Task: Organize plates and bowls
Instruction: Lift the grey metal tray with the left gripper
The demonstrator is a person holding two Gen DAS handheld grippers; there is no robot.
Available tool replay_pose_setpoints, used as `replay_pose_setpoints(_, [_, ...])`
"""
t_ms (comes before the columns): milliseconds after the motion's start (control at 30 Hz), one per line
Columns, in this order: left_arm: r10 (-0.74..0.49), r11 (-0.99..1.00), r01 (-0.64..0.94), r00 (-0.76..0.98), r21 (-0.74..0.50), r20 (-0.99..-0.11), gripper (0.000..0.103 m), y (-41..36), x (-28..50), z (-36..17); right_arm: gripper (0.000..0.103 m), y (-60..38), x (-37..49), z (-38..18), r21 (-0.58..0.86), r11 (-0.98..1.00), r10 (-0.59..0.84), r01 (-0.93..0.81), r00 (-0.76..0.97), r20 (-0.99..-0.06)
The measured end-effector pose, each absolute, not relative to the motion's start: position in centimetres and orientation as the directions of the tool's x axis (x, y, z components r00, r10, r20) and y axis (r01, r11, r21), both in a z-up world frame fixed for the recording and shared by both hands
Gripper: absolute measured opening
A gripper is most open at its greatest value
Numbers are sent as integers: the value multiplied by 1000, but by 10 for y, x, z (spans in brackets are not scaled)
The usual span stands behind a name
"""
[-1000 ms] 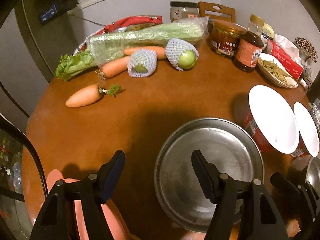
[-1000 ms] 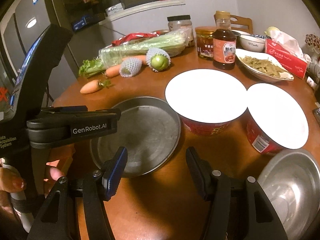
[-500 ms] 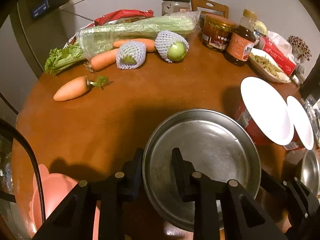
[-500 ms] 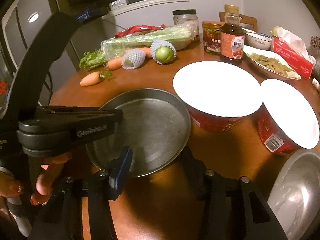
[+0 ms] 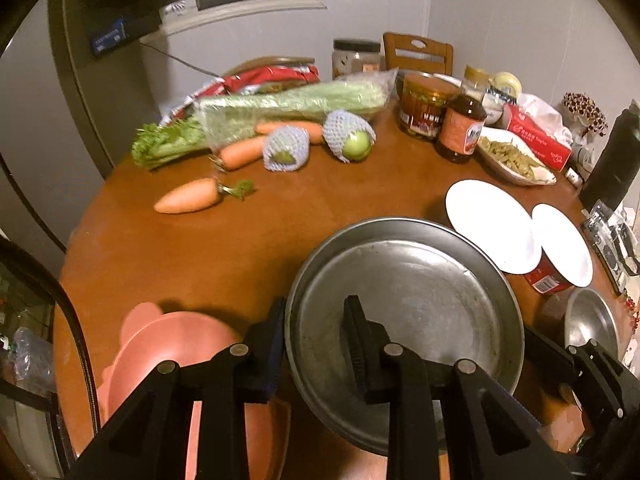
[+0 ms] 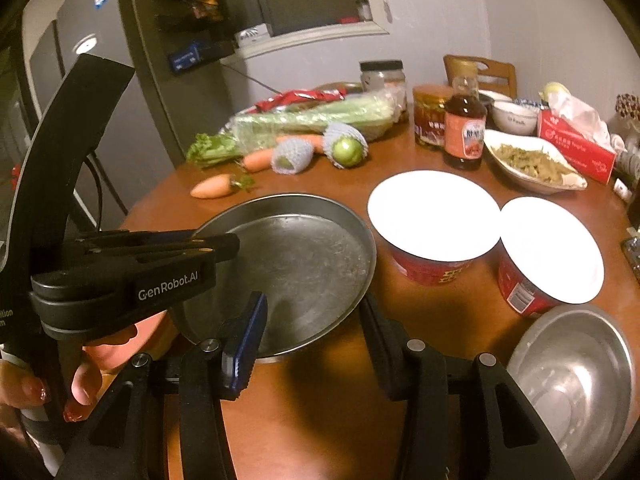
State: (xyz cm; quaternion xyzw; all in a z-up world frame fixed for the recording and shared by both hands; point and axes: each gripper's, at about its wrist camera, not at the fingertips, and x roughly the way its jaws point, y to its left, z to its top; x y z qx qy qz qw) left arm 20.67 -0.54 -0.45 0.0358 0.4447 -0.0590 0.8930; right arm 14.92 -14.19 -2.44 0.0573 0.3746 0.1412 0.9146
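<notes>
A round metal plate (image 5: 420,300) hangs tilted just above the brown table (image 5: 240,248). My left gripper (image 5: 315,305) is shut on its left rim, one finger outside and one inside the dish. In the right wrist view the same plate (image 6: 304,256) has its near edge between the fingers of my right gripper (image 6: 312,308). Both pads meet the rim there. The left gripper (image 6: 216,248) clamps the far-left rim, held by a hand (image 6: 88,384). A pink bowl (image 5: 172,348) sits at the lower left. A steel bowl (image 6: 572,380) lies to the right.
Two red noodle cups with white lids (image 6: 434,216) (image 6: 552,248) stand right of the plate. Carrots (image 5: 188,196), wrapped celery (image 5: 288,108) and netted fruit (image 5: 352,140) lie at the back. Jars, a sauce bottle (image 6: 464,136), a dish of food (image 6: 532,160) and a tissue box (image 6: 576,148) crowd the back right.
My left gripper closed onto the plate's rim and the right one narrowed around its near edge. Both have since risen with the plate, and more of the pink bowl shows.
</notes>
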Motion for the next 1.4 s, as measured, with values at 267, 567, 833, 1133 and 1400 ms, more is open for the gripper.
replay_pose_setpoints(267, [-70, 994, 107, 641, -2, -764, 29, 15, 173, 18, 50, -127, 123, -2, 190, 949, 315, -252, 709, -632])
replay_pose_setpoints(567, [-54, 998, 68, 678, -10, -733, 29, 39, 138, 41, 50, -106, 96, 23, 165, 939, 338, -300, 729, -596])
replay_pose_setpoints(833, [-47, 999, 39, 704, -27, -709, 29, 65, 118, 59, 50, -84, 79, 41, 142, 928, 361, -344, 733, -577])
replay_pose_setpoints(1133, [-11, 999, -13, 730, -30, -684, 29, 99, 103, 74, 50, -54, 67, 61, 108, 904, 402, -413, 739, -541])
replay_pose_setpoints(1400, [3, 999, -33, 715, -30, -699, 29, 118, 102, 59, 50, -32, 68, 55, 89, 892, 415, -444, 722, -554])
